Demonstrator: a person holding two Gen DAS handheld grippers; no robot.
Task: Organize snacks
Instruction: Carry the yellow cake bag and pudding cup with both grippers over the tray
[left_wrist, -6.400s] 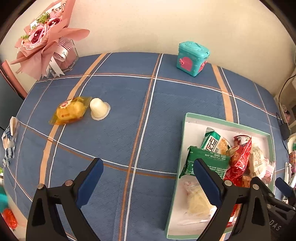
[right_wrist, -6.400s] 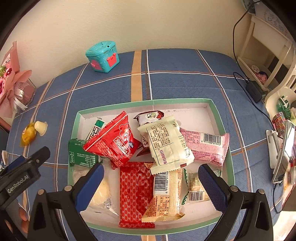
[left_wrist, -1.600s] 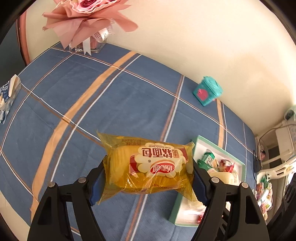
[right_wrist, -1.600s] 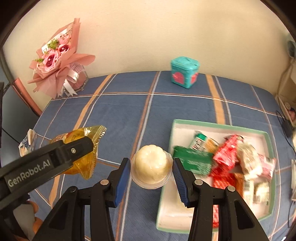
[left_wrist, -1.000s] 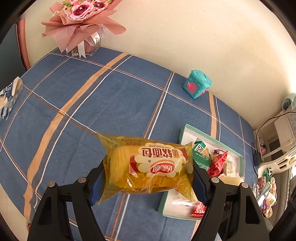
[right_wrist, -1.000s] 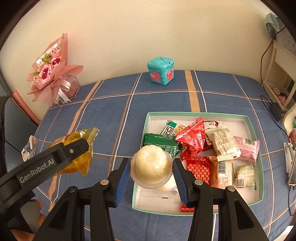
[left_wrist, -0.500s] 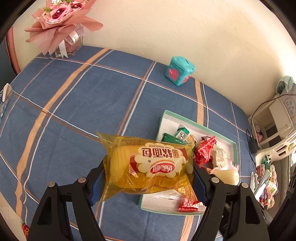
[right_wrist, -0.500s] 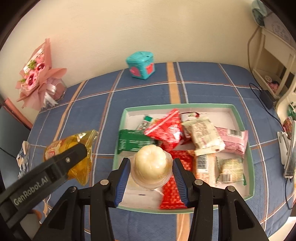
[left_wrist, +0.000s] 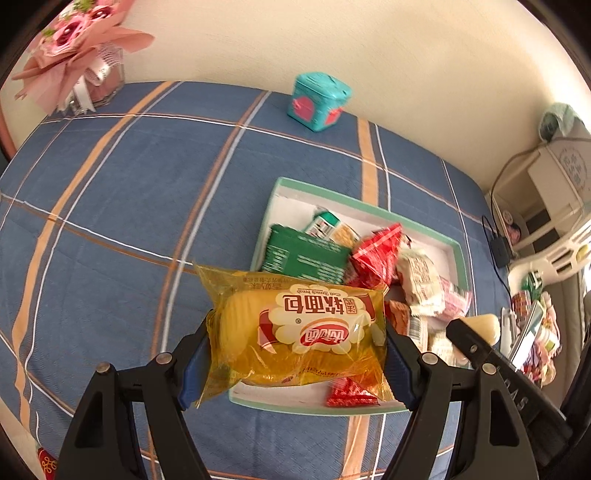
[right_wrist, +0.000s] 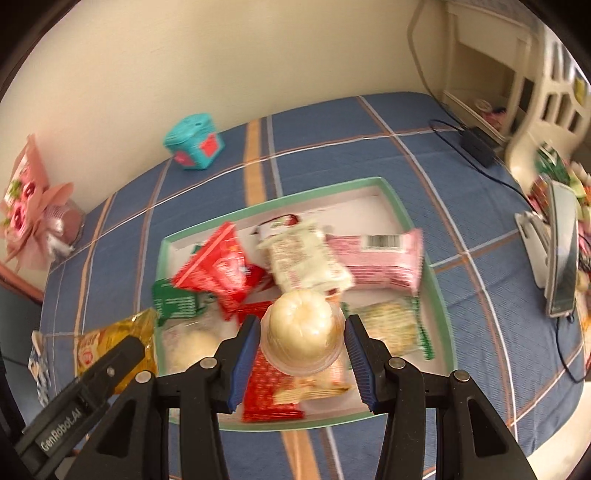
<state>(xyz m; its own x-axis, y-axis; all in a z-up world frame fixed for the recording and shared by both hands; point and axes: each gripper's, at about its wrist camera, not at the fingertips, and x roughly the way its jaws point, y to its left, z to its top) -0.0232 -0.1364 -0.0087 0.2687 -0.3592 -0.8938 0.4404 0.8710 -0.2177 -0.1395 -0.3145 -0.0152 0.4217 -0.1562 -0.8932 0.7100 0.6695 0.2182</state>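
My left gripper (left_wrist: 295, 349) is shut on a yellow bread packet (left_wrist: 295, 328) and holds it in the air over the near left corner of the green-rimmed snack tray (left_wrist: 460, 254). My right gripper (right_wrist: 301, 350) is shut on a white pudding cup (right_wrist: 301, 328) and holds it above the middle of the same tray (right_wrist: 437, 291), which holds several wrapped snacks, among them a red bag (right_wrist: 218, 269) and a pink bar (right_wrist: 380, 260). The bread packet also shows at the left of the right wrist view (right_wrist: 110, 343), and the cup at the right of the left wrist view (left_wrist: 482, 325).
The tray lies on a blue plaid tablecloth (left_wrist: 122, 206). A teal toy box (left_wrist: 317, 101) stands at the back by the wall, a pink bouquet (left_wrist: 77, 48) at the back left. A phone on a stand (right_wrist: 557, 254) and a cable (right_wrist: 476, 144) lie to the right.
Both grippers have moved right, carrying the bread packet and the pudding cup from over the bare cloth to above the tray. Both grips are unchanged.
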